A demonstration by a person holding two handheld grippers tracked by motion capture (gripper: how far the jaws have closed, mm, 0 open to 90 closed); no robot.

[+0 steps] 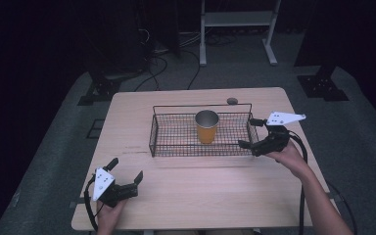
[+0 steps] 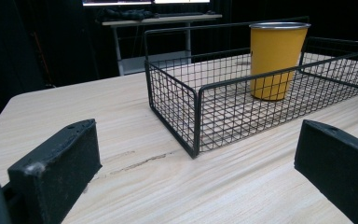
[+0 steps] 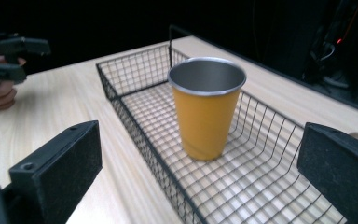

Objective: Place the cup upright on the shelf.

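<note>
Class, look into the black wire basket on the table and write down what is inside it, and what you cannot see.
One yellow cup stands upright in the wire basket, near its middle. The cup's upper inside wall looks bare metal; its bottom is hidden.

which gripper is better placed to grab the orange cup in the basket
Right. The right gripper hovers open at the wire basket's right end, and its own view looks straight at the orange cup. The left gripper, also open, sits near the table's front edge, outside the basket's wall.
</note>
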